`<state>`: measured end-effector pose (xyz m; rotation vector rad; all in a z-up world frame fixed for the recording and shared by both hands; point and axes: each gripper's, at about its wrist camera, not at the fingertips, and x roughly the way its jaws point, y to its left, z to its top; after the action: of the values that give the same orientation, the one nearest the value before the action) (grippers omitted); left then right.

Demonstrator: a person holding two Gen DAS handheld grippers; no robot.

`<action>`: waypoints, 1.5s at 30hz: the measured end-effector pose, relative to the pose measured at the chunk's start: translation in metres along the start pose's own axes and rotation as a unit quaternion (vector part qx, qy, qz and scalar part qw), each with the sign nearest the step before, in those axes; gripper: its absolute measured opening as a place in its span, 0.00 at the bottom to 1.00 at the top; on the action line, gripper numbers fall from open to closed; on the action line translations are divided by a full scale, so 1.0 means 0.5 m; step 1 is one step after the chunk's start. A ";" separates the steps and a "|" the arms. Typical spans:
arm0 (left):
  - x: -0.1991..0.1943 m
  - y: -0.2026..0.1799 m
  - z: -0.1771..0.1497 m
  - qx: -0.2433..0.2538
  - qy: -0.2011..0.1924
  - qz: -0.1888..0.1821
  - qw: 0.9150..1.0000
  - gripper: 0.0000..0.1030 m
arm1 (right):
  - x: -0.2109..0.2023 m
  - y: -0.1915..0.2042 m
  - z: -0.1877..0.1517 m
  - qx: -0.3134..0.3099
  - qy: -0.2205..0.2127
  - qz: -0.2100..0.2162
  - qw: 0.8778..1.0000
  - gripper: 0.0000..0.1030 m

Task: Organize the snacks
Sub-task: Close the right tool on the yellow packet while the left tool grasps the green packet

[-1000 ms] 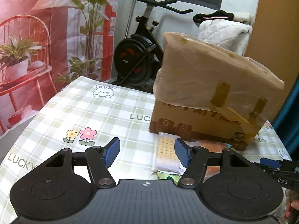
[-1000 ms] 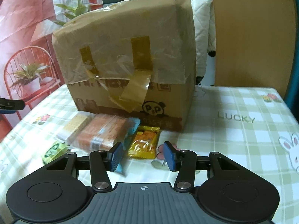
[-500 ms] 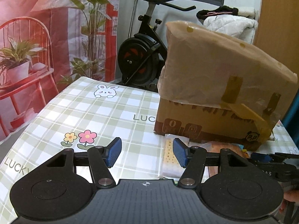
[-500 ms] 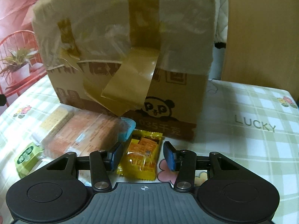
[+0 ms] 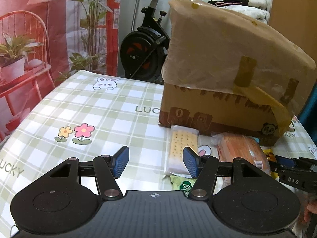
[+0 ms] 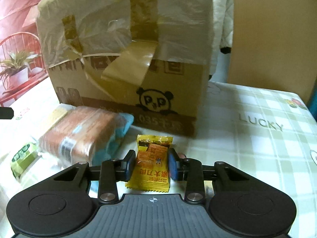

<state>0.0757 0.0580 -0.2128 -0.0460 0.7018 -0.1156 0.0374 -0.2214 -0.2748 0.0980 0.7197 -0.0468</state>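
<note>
While the right gripper [image 6: 151, 163] has just been closing, its pads are seen against both sides of the yellow snack packet [image 6: 151, 163], which lies on the checked tablecloth [image 6: 247, 148] before the cardboard box [image 6: 126, 59]; the left gripper [image 5: 156, 161] is held half open and empty, the cracker pack [image 5: 183, 150] lying beside its right finger.

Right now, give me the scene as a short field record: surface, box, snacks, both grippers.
surface: table with a green checked cloth
box: cardboard box, top wrapped in plastic and tape, at the back of the table
snacks: cracker pack, bread pack, green packet, yellow packet, all lying in front of the box
left gripper: open, nothing between the jaws, cracker pack just ahead of its right finger
right gripper: jaws have just been closing, one on each side of the yellow packet; contact unclear
</note>
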 end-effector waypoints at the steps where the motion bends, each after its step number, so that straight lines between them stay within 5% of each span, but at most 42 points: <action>1: 0.001 -0.002 -0.003 0.000 0.001 -0.002 1.000 0.61 | -0.005 0.000 -0.006 -0.001 -0.002 -0.001 1.000 0.31; 37: 0.009 -0.059 -0.081 0.075 0.023 -0.047 0.996 0.60 | -0.054 -0.003 -0.038 -0.001 -0.037 0.017 0.999 0.30; 45: 0.044 -0.068 -0.094 0.070 0.052 -0.038 0.995 0.52 | -0.057 0.000 -0.039 -0.002 -0.036 0.018 0.999 0.30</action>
<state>0.0590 0.0212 -0.2600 0.0678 0.7943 -0.2417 0.0031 -0.2192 -0.2706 0.1061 0.6450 -0.0139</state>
